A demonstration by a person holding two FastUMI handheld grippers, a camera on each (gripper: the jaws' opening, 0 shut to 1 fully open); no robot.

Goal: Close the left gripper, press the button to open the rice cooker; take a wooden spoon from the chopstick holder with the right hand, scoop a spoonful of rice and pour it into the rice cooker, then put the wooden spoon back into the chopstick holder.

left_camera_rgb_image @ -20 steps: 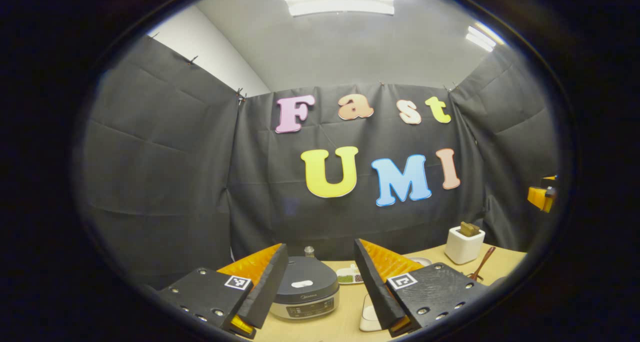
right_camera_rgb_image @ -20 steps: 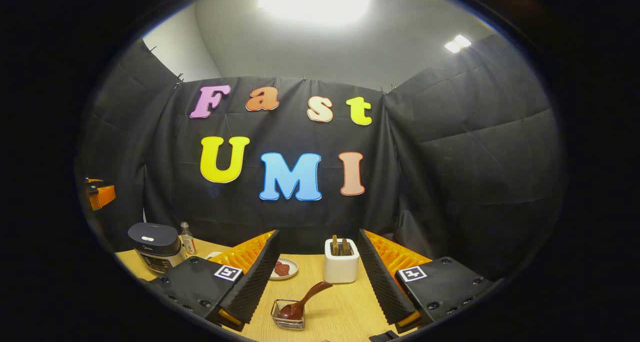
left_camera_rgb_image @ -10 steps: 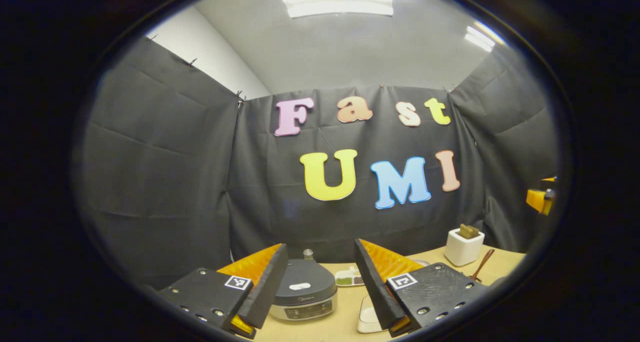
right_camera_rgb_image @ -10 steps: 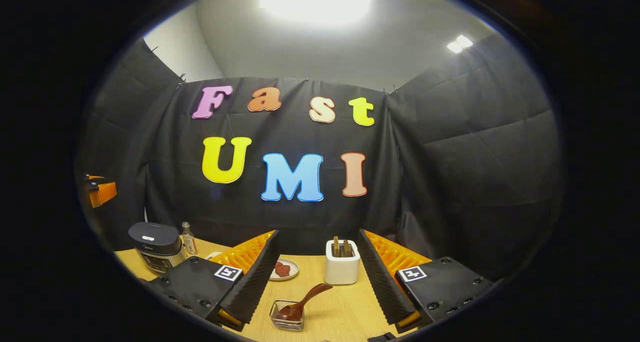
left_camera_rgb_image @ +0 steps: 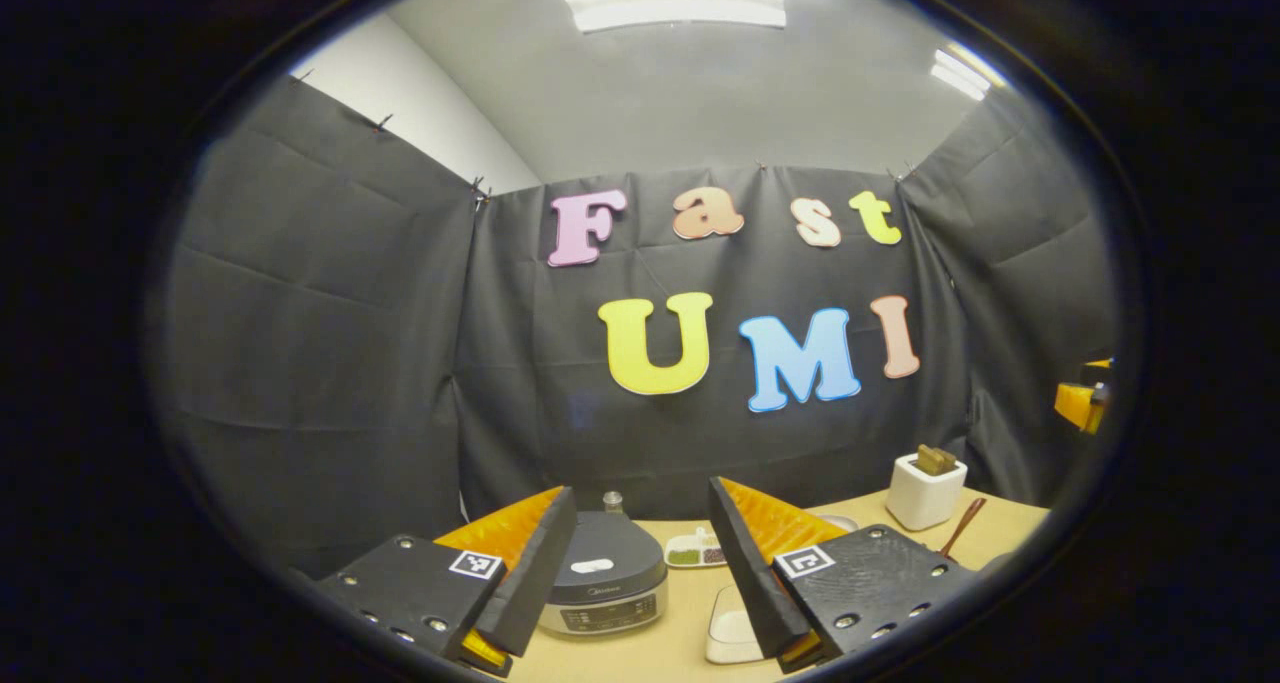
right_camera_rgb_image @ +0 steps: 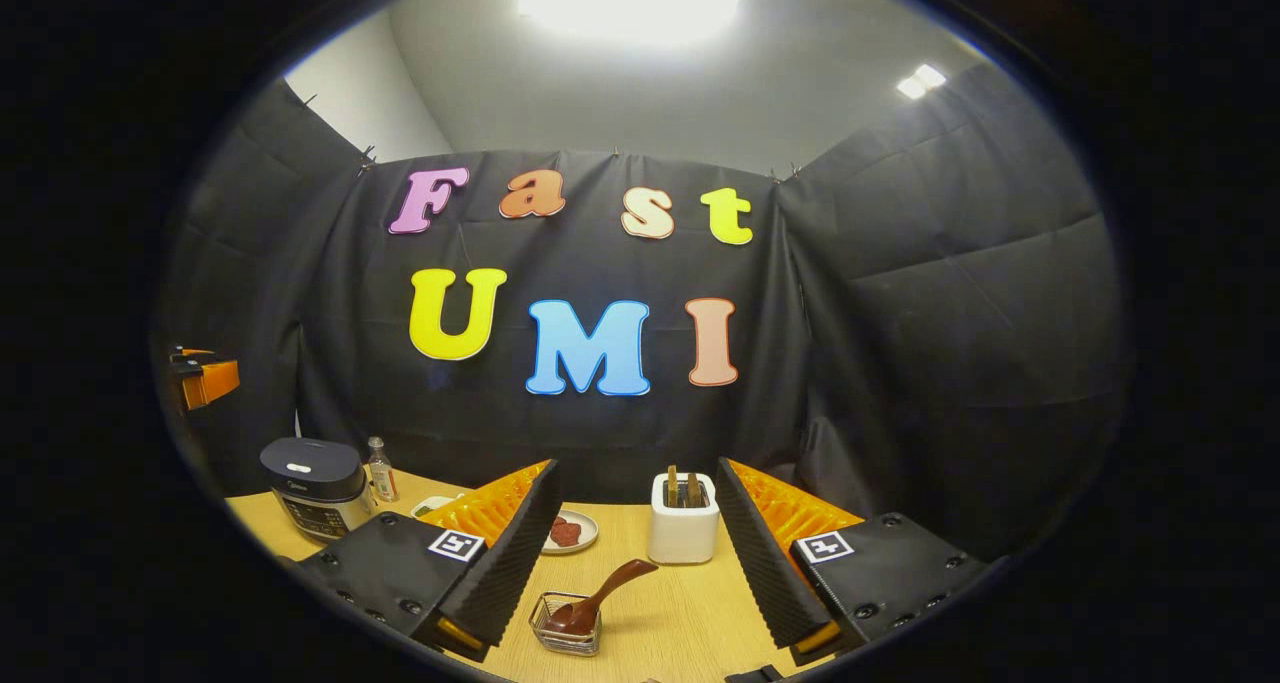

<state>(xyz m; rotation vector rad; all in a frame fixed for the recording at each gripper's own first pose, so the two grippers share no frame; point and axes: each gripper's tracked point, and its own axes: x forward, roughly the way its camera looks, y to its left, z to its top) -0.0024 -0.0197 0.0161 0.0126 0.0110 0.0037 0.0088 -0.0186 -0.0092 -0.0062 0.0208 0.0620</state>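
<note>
- The left tool [left_camera_rgb_image: 640, 563] hangs above the bench [left_camera_rgb_image: 690, 653] with its fingers spread wide and nothing between them; the rice cooker [left_camera_rgb_image: 603, 585] sits on the bench ahead, seen in the gap between them.
- The cooker is round and dark-topped, its lid down.
- The right tool [right_camera_rgb_image: 635, 553] is likewise wide and empty, with the wooden spoon [right_camera_rgb_image: 598, 597] ahead, leaning in a small wire basket [right_camera_rgb_image: 565, 625].
- A white chopstick holder [right_camera_rgb_image: 684, 530] stands just behind.

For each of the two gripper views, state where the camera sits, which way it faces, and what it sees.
Left gripper view: rides the left claw, open, facing the closed rice cooker; right claw far right.
Right gripper view: rides the right claw, open, facing the chopstick holder and wooden spoon; left claw far left.
Shared: table, cooker, holder, spoon.
</note>
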